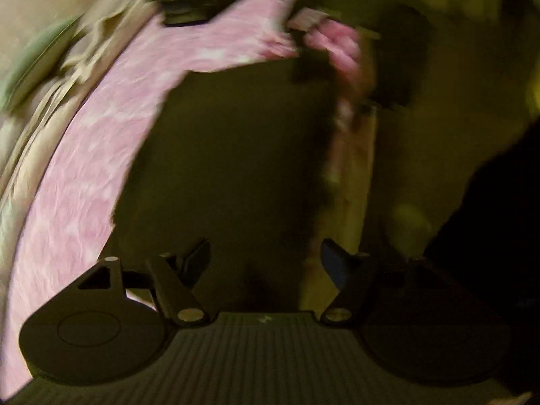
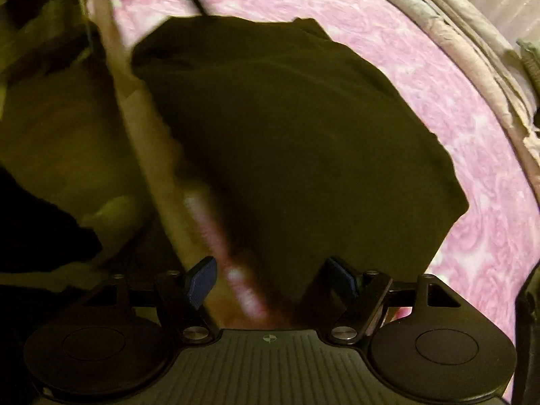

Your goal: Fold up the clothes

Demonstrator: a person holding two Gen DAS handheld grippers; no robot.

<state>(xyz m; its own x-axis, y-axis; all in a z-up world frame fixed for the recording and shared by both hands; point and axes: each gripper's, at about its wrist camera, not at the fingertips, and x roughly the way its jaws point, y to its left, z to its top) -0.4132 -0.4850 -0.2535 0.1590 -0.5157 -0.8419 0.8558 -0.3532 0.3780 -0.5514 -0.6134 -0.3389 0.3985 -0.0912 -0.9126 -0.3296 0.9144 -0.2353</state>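
Left gripper [image 1: 265, 263]: jaws spread, nothing between them. Right gripper [image 2: 271, 278]: jaws spread, likewise holding nothing. Ahead of both lies the dark olive garment [image 2: 297, 141], filling the centre of each view [image 1: 243, 168], flat on a pink patterned bedspread [image 2: 438, 108]. The bedspread shows at the left and upper left of the left view [image 1: 111, 141]. Crumpled beige bedding [image 2: 472, 54] borders it at the right view's upper right. Motion blur obscures the rest.
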